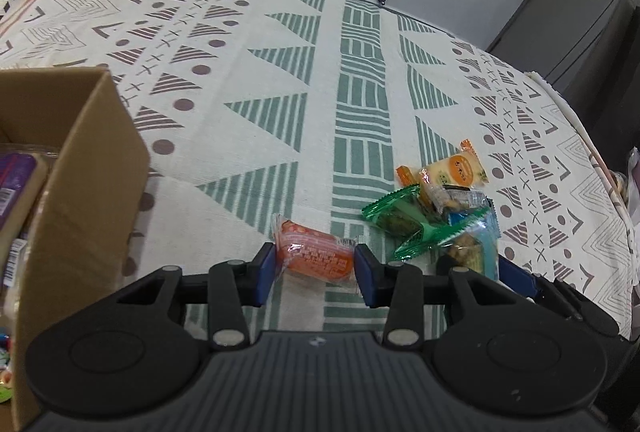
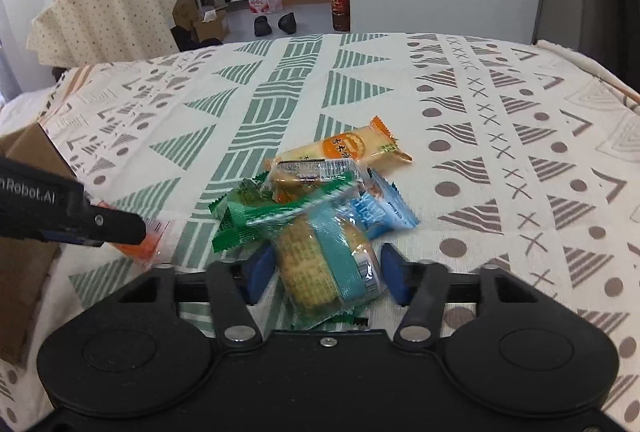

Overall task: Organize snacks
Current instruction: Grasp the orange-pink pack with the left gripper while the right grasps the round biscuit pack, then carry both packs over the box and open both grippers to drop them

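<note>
the left gripper (image 1: 315,268) sits low over the cloth (image 1: 280,80) with its blue pads on either side of an orange snack (image 1: 316,252); the pads look to be touching the crinkly wrapper's two ends, though whether they press it is hard to tell. the right gripper (image 2: 326,272) has its pads spread around a teal-banded biscuit pack (image 2: 324,264), with a small gap showing at each side, so it straddles the pack rather than clamps it. that pack lies at the near end of a loose pile (image 2: 320,192) of wrapped snacks: green packets (image 2: 248,208), a light blue one (image 2: 380,212) and a yellow-orange one (image 2: 356,148) at the far end, all overlapping. the orange snack lies apart from the pile, just to its left. a cardboard box (image 1: 80,172) stands open at the left, near the left gripper, with packaged items inside. beyond the snacks the cloth runs broad and bare up to the table's far edge, and the right side is bare too. the cloth is woven, cream, printed with green and grey-brown triangles, dots and crosses; the wrappers are glossy plastic with serrated ends.
</note>
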`<state>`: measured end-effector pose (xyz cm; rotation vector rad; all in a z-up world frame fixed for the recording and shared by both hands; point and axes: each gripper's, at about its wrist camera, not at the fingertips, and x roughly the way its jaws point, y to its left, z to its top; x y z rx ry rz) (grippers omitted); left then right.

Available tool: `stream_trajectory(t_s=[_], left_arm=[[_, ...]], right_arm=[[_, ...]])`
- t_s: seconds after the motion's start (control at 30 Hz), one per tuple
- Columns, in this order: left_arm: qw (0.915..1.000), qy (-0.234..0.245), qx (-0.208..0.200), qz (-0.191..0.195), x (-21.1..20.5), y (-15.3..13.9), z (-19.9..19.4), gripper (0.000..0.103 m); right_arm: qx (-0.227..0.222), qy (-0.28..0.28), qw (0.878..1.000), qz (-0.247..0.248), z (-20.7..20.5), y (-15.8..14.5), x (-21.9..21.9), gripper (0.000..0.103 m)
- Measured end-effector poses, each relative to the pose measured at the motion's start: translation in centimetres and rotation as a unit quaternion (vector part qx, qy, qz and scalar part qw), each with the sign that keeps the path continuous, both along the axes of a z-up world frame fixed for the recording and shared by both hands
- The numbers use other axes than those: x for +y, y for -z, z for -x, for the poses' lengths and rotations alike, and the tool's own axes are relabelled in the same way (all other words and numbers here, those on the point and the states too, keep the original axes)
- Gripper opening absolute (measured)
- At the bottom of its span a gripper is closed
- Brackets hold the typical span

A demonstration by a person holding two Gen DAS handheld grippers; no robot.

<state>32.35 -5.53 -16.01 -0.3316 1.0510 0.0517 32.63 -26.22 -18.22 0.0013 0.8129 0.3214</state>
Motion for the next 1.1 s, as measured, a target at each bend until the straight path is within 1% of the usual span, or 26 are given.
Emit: stream_trajectory(t_s=[0.17,0.4,0.57,0.7,0.9,1.1], left_arm=[[0.9999,-0.006,-0.004,-0.007,0.5,-0.8,1.1,0.041],[0.9995,-0.009,-0.027,-0.017,1.1,-3.2,3.1,0.041],[0.9988,-0.019,-0.039,-0.02,2.0,-4.7,4.7,0.041],[0.9981,-0.027,-0.053,-0.015,2.7,-6.2,6.0,0.041],[0.9968,-0.038,-0.069,-0.01,4.2,-8.1,8.0,0.041],[0.9954,-0.048,-0.082,-0.011,6.1,-9.6,9.8,0.041]], right_arm=[[-0.003,0.026,0.999,-0.025,0.7,-1.6,-0.3,0.049],[-0.005,0.045,0.998,-0.052,2.3,-3.3,0.7,0.049],[-0.018,0.047,0.997,-0.057,3.8,-4.7,0.9,0.049],[-0.018,0.054,0.996,-0.067,4.9,-5.5,0.7,0.049],[-0.04,0.047,0.997,-0.053,6.8,-7.8,1.7,0.049],[-0.056,0.039,0.995,-0.073,8.4,-10.0,2.9,0.049]])
